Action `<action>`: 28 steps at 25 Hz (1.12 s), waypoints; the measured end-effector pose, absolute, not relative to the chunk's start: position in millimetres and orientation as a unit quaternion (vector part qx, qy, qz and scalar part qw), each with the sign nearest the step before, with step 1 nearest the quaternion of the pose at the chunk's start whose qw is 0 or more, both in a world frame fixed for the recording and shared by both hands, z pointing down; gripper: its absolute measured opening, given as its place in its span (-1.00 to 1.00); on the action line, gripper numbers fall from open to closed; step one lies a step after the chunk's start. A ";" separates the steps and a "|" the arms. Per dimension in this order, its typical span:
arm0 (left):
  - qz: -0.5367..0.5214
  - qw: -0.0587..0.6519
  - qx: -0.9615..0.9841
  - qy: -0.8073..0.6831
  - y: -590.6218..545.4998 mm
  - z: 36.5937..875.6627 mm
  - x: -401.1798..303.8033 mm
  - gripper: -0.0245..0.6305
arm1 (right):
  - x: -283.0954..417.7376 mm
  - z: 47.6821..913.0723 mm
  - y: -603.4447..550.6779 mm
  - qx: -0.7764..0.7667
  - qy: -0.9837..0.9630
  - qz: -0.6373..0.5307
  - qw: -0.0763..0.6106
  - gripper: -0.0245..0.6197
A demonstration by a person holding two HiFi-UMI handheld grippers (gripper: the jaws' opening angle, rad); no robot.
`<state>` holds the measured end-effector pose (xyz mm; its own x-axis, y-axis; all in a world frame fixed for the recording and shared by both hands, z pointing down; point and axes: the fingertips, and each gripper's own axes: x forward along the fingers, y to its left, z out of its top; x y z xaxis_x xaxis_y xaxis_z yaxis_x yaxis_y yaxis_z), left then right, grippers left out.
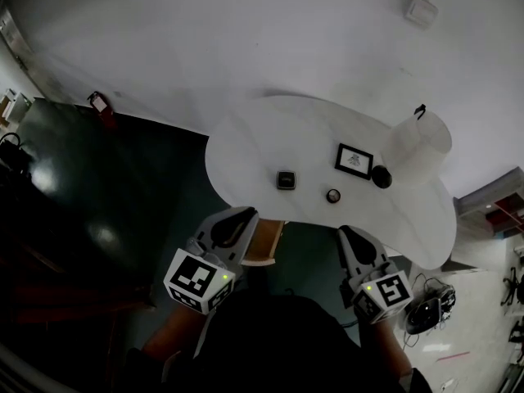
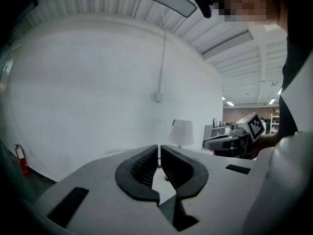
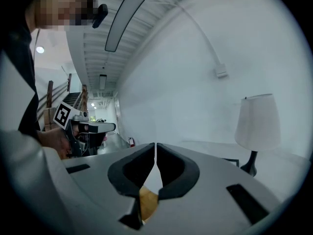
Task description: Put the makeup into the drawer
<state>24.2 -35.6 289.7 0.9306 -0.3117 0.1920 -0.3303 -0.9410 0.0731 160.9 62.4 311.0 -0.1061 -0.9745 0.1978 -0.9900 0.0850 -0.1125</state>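
On the white table (image 1: 246, 142) lie a small square dark makeup compact (image 1: 286, 179) and a small round makeup item (image 1: 333, 196). Both grippers hang short of the table's near edge, apart from the makeup. My left gripper (image 1: 237, 218) is shut with nothing between its jaws, which the left gripper view (image 2: 159, 148) confirms. My right gripper (image 1: 350, 234) is also shut and empty, its jaws together in the right gripper view (image 3: 155, 146). Between the grippers, a tan wooden drawer (image 1: 264, 242) juts from under the table edge. It also shows below the right jaws (image 3: 146, 202).
A framed picture (image 1: 354, 160) and a lamp with a white shade (image 1: 419, 142) stand at the table's right. A red fire extinguisher (image 1: 102, 107) stands by the wall at left. Cables and a dark device (image 1: 427, 309) lie on the floor at right.
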 end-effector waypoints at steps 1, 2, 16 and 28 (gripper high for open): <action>0.088 0.053 0.982 -0.160 -41.7 290.1 22.1 -0.89 | 156.7 312.7 52.8 0.664 -0.739 0.110 0.041 -0.87; 0.086 0.053 0.982 -0.157 -46.8 291.0 19.6 -0.89 | 151.8 314.4 43.9 0.660 -0.742 0.110 0.046 -0.87; 0.080 0.078 0.977 -0.183 -96.6 305.1 9.7 -0.89 | 138.6 356.4 -47.1 0.580 -0.792 0.141 0.130 -0.87; 0.077 0.095 0.965 -0.233 -114.7 316.0 18.7 -0.89 | 151.7 417.8 -110.6 0.503 -0.821 0.160 0.216 -0.77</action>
<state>18.7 -114.7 316.0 0.8797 -0.4350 0.1921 -0.4641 -0.8733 0.1480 151.7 -110.6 417.8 -0.4002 -0.7573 0.5161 -0.8957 0.4424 -0.0454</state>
